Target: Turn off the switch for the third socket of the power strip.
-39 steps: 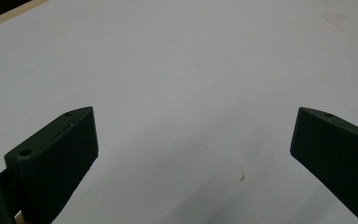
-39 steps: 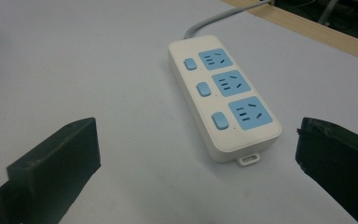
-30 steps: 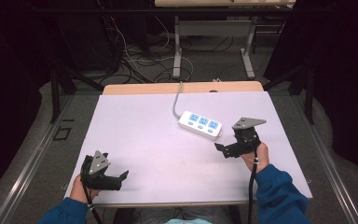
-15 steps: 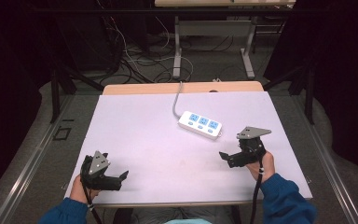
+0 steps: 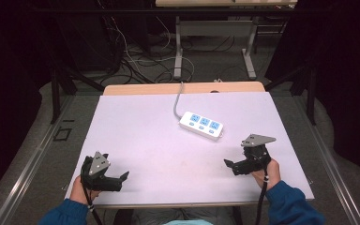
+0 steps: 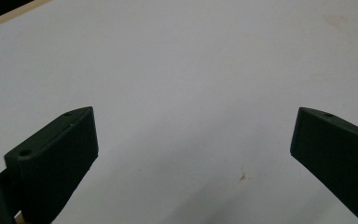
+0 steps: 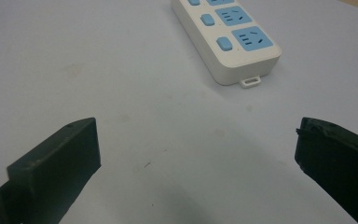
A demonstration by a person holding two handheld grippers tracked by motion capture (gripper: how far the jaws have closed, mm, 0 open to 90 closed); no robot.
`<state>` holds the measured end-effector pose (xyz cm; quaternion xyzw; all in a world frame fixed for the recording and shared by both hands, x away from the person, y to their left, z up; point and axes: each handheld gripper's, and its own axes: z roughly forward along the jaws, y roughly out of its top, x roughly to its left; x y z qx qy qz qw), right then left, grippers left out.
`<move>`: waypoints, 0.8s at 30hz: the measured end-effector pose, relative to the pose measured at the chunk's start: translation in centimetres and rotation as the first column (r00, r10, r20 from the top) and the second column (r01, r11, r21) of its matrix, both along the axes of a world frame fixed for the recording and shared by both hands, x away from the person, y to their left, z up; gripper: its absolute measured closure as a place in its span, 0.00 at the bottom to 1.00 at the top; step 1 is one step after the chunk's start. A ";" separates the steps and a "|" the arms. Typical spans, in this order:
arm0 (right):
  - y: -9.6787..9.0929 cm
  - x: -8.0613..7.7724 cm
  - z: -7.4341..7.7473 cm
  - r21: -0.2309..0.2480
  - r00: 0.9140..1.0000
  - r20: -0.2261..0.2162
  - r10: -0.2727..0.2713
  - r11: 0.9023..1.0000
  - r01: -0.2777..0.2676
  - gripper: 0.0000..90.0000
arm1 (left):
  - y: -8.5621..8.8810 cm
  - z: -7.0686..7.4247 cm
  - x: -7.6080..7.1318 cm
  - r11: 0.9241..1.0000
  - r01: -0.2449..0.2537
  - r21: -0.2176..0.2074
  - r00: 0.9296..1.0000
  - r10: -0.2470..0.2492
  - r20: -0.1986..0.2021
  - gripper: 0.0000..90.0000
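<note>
A white power strip with blue sockets lies on the white table top, right of centre, its grey cord running off the far edge. Its near end appears ahead in the right gripper view. My right gripper hovers near the front right, open, nothing between its jaws, a short way in front of the strip. My left gripper sits at the front left corner, open and empty, its jaws wide over bare table.
The table's wooden far edge borders a floor with tangled cables and the metal legs of another desk. Small stains mark the table top near the front.
My right gripper has drawn back toward the front edge and away from the power strip. The left gripper has stayed in place.
</note>
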<state>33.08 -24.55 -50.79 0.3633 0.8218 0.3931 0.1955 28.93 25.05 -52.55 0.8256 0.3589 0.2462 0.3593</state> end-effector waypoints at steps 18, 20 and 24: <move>-0.8 -1.9 -0.7 -0.018 1.000 0.017 -0.020 1.000 0.020 0.00 | 0.0 0.0 -0.1 1.000 -0.002 0.000 1.000 0.002 -0.002 0.01; -0.9 -2.0 -0.7 -0.025 1.000 0.006 -0.020 0.999 0.020 0.00 | 0.0 0.0 0.0 1.000 -0.002 -0.001 1.000 0.002 0.003 0.01; -0.8 -2.0 -0.7 -0.026 1.000 0.009 -0.023 0.999 0.023 0.00 | 0.0 0.0 0.0 1.000 -0.002 0.002 1.000 0.002 0.005 0.01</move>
